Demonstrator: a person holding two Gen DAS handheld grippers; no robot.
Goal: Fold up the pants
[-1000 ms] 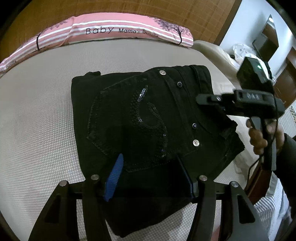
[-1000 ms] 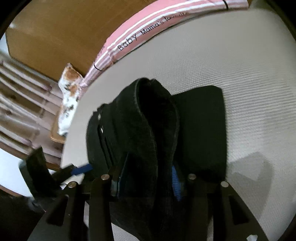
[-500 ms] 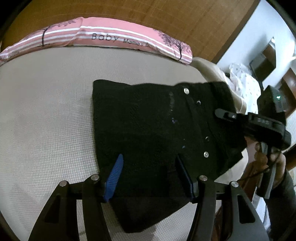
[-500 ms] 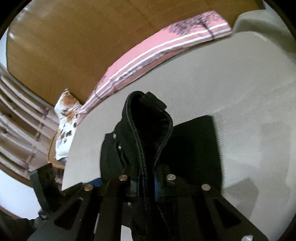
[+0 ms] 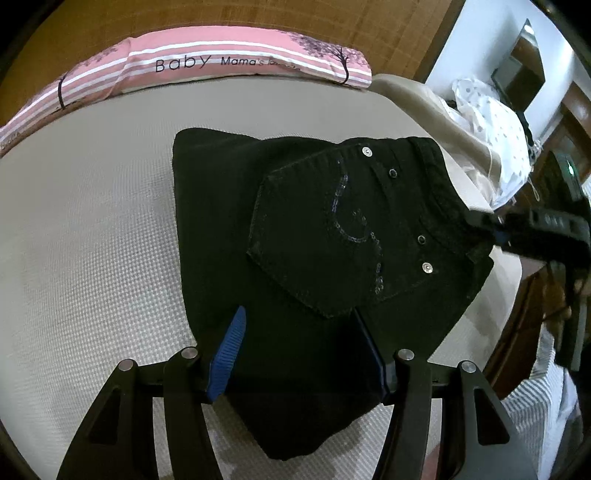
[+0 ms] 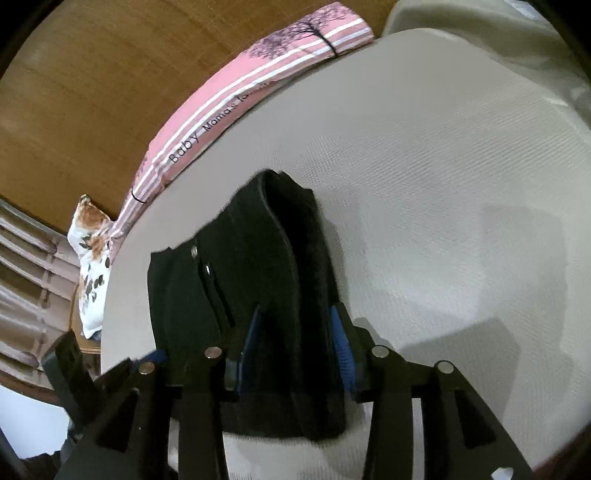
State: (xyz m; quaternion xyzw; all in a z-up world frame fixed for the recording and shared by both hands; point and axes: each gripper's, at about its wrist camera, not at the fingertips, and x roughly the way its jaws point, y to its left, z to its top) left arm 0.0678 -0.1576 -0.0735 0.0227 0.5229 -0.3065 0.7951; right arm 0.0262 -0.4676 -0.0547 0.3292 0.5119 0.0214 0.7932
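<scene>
The black pants (image 5: 314,236) lie folded into a compact stack on the beige mattress (image 5: 92,236), back pocket with sequins facing up. My left gripper (image 5: 299,332) is open, its blue-padded fingers straddling the near edge of the stack. My right gripper (image 6: 295,332) is open around the waistband end of the pants (image 6: 266,273), the thick folded edge sitting between its fingers; the fabric rests on the mattress (image 6: 443,184). The right gripper also shows at the right of the left wrist view (image 5: 495,229), at the waistband corner.
A pink striped pillow (image 5: 207,66) lies along the wooden headboard (image 5: 258,14). The bed's right edge, a white dotted cloth (image 5: 495,122) and dark furniture are beyond the pants. A floral cushion (image 6: 90,258) and a chair sit off the bed's left side.
My right gripper was shut on the raised waistband half a second ago and has opened; the pants have dropped flat. The left gripper stays open at the near edge.
</scene>
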